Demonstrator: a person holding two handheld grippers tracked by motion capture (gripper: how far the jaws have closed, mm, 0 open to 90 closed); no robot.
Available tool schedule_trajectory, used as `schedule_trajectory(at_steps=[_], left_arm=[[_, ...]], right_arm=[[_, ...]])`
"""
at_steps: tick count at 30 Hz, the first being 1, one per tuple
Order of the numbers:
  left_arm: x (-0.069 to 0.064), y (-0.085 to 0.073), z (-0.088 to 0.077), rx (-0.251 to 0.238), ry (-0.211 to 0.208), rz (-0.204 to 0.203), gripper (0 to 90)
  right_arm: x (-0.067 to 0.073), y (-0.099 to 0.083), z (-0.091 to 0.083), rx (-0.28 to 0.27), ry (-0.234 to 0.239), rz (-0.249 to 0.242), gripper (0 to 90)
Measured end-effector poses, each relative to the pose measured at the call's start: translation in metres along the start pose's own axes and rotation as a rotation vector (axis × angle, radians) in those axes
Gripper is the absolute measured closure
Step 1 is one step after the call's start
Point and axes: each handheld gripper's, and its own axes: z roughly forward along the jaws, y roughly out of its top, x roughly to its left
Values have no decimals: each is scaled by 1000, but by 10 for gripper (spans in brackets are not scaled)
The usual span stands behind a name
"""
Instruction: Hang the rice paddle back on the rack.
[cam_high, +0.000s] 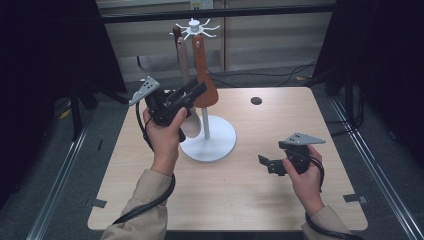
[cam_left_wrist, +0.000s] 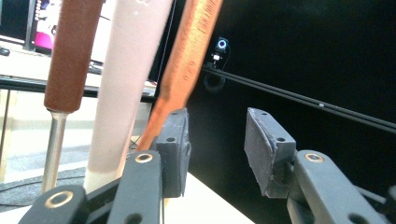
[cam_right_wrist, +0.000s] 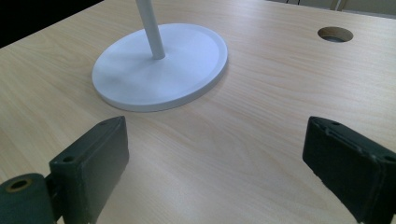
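— High view first: where does the rack (cam_high: 207, 135) sit?

— White rack, round base toward the left half of the wooden table (cam_high: 235, 200), a thin pole rising to a spoked hook crown (cam_high: 194, 27). Three utensils hang from the crown: an orange-brown spatula (cam_high: 202, 75) in front, a pale handle (cam_high: 183, 60) just left of it, a dark brown handle (cam_high: 176, 35) behind.

— And the left gripper (cam_high: 197, 90)?

— Raised beside the rack, left of the pole, pointing up and right at the spatula's blade. Left gripper view shows its jaws apart with nothing between them; the spatula (cam_left_wrist: 187, 70) passes just behind the left pad (cam_left_wrist: 173, 149). I cannot tell whether it touches. The pale handle (cam_left_wrist: 123, 88) and the dark handle (cam_left_wrist: 72, 51), with a metal shank below it, hang further left.

— What crowds that approach?

— The pale handle hangs close against the spatula, and the pole stands just right of both.

— The right gripper (cam_high: 264, 162)?

— Low over the table, right of the base, well apart from it, aimed left. Its jaws stand wide apart in its own view, bare wood between them, the base (cam_right_wrist: 159, 65) ahead.

— Anything else near the rack?

— A round cable hole (cam_high: 256, 100) in the table, behind and right of the base.
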Motion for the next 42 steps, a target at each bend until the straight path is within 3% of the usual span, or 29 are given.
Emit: schedule_trajectory(at_steps=[8, 14, 16, 19, 24, 27, 29, 42], left_arm=[[-4, -4, -2, 18, -10, 11, 540], [-7, -11, -1, 41, -21, 26, 433], [-7, -14, -1, 38, -20, 5, 398], [-6, -18, -2, 51, -23, 20, 374], [-7, -24, -2, 49, -32, 5, 320], [-8, -27, -3, 62, -39, 37, 290], [-9, -30, -3, 60, -42, 26, 271], [-9, -50, -5, 94, -47, 26, 229]], right_arm=[[0, 0, 0, 0, -2, -3, 69], [1, -1, 0, 4, 2, -5, 69], [0, 0, -1, 1, -2, -1, 69], [1, 0, -2, -5, -3, 1, 68], [0, 0, -2, -1, -3, -1, 68], [0, 0, -2, -4, -3, -1, 68], [0, 0, -2, -1, -2, -1, 68], [0, 0, -2, -1, -4, -2, 68]])
